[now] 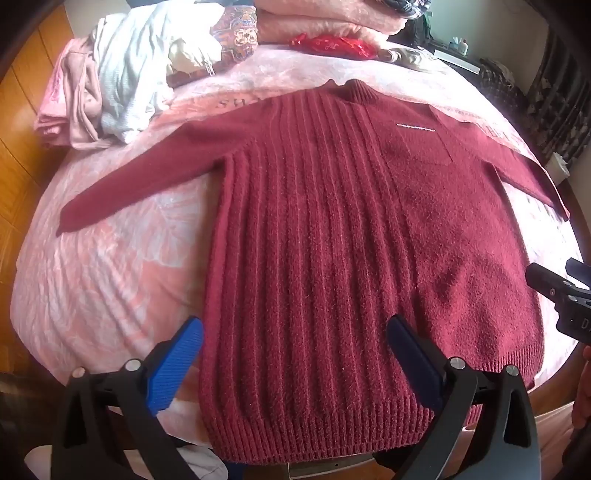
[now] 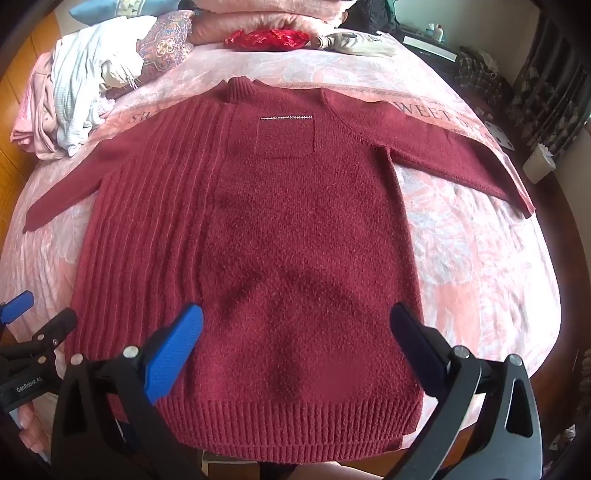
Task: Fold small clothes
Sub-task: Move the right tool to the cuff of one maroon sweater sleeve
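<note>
A dark red knitted sweater [image 1: 332, 240] lies flat, front up, on the pink bedspread, both sleeves spread out, collar far, ribbed hem near me. It also shows in the right wrist view [image 2: 288, 240]. My left gripper [image 1: 295, 328] is open and empty, above the hem's left half. My right gripper [image 2: 295, 317] is open and empty, above the hem's right half. The right gripper's body shows at the right edge of the left wrist view [image 1: 565, 295]; the left gripper shows at the left edge of the right wrist view [image 2: 33, 332].
A pile of pale clothes [image 1: 110, 88] lies at the far left of the bed [image 1: 92, 280]. Folded pink blankets [image 1: 325, 22], a patterned cushion [image 2: 162, 48] and a red pouch [image 2: 266, 38] sit at the far end. Wooden floor [image 1: 18, 158] lies left, dark furniture right.
</note>
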Demonstrator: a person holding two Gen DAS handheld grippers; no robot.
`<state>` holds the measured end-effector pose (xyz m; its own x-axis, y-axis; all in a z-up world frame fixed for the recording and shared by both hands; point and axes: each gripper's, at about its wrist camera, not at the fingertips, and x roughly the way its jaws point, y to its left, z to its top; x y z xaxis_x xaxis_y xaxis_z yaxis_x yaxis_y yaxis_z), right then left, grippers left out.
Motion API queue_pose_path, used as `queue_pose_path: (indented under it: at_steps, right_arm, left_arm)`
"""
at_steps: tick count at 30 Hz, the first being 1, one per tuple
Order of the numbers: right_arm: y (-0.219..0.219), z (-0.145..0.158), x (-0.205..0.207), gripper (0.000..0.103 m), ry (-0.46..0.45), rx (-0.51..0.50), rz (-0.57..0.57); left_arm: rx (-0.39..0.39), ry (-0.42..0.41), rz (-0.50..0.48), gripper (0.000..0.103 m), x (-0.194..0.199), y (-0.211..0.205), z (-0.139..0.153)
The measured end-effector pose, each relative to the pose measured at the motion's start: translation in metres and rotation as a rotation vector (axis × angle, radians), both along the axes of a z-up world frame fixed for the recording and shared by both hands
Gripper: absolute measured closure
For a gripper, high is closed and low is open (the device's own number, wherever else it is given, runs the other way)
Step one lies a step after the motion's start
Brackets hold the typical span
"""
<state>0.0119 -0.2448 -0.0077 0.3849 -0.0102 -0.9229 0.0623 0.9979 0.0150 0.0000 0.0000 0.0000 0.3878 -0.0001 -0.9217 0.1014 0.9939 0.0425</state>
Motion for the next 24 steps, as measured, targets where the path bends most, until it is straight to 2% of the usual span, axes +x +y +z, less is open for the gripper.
queue_pose_path:
  at_steps: [24]
  right_arm:
    - [-0.0002,-0.0007,-0.0002,0.002,0.000,0.001,0.001]
  left_arm:
    - [0.006,-0.002,0.001,0.004,0.0003,0.0000,-0.0004]
